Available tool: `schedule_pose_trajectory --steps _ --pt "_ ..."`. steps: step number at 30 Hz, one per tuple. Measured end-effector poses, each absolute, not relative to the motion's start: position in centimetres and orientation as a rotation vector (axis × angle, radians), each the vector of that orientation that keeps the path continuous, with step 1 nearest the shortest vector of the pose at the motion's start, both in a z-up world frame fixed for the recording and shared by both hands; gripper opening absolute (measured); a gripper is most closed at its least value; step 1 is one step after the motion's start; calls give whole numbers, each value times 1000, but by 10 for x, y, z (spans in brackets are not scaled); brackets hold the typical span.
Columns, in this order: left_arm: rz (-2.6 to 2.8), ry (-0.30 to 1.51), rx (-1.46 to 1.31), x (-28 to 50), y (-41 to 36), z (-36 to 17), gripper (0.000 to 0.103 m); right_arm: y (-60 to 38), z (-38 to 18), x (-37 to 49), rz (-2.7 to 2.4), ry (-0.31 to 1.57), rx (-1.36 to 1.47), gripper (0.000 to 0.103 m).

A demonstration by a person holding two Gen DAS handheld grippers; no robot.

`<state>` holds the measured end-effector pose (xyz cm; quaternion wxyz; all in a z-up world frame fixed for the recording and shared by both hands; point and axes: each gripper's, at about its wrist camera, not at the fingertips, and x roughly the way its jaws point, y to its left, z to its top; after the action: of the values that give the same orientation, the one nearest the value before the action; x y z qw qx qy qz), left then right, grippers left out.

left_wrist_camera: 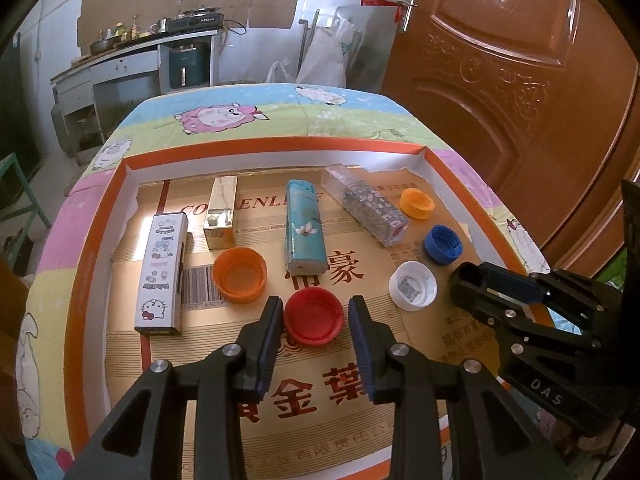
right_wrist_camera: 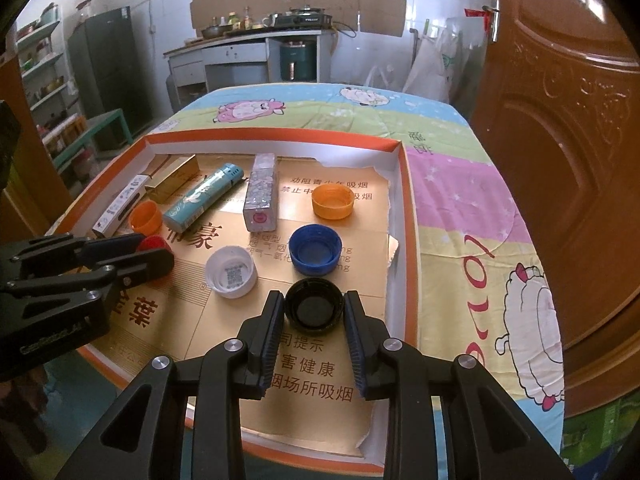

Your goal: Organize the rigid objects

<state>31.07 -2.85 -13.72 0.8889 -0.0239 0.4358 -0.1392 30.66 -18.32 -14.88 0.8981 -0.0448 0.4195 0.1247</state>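
A shallow orange-rimmed cardboard tray (left_wrist_camera: 100, 216) holds bottle caps and small boxes. My left gripper (left_wrist_camera: 316, 312) has a finger on each side of a red cap (left_wrist_camera: 314, 316), both touching its rim. My right gripper (right_wrist_camera: 314, 308) likewise grips a black cap (right_wrist_camera: 314, 310) near the tray's right wall. Loose caps: a large orange cap (left_wrist_camera: 239, 275), a white cap (left_wrist_camera: 413, 291), a blue cap (left_wrist_camera: 443, 244) and a small orange cap (left_wrist_camera: 418, 203). Boxes lie behind: a Hello Kitty box (left_wrist_camera: 162, 276), a gold box (left_wrist_camera: 222, 212), a teal box (left_wrist_camera: 304, 232) and a clear patterned box (left_wrist_camera: 368, 210).
The tray lies on a table with a cartoon sheep cloth (right_wrist_camera: 460, 208). A brown door (right_wrist_camera: 560, 120) stands close on the right. A kitchen counter (right_wrist_camera: 244, 52) and shelves are far behind. The right gripper's body shows in the left wrist view (left_wrist_camera: 532, 320).
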Motion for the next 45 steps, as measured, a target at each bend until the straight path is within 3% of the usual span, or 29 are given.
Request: schedule_pose_trajectory --steps 11,24,25,27,28,45 --pt "-292 901 -50 309 -29 -135 44 -187 -145 304 259 853 -74 35" --pt "-280 874 -51 300 -25 -123 46 -185 -133 293 259 826 -73 36" --pt "-279 871 -50 299 -25 -122 47 -186 -132 292 255 821 -74 38" --pt "-279 865 -47 296 -25 -119 47 -186 -128 290 249 810 -72 60" --pt "-281 863 -47 295 -25 -117 47 -187 -126 288 246 803 -71 61" --pt "-243 798 -38 264 -20 -89 47 -189 -102 264 236 774 -28 63"
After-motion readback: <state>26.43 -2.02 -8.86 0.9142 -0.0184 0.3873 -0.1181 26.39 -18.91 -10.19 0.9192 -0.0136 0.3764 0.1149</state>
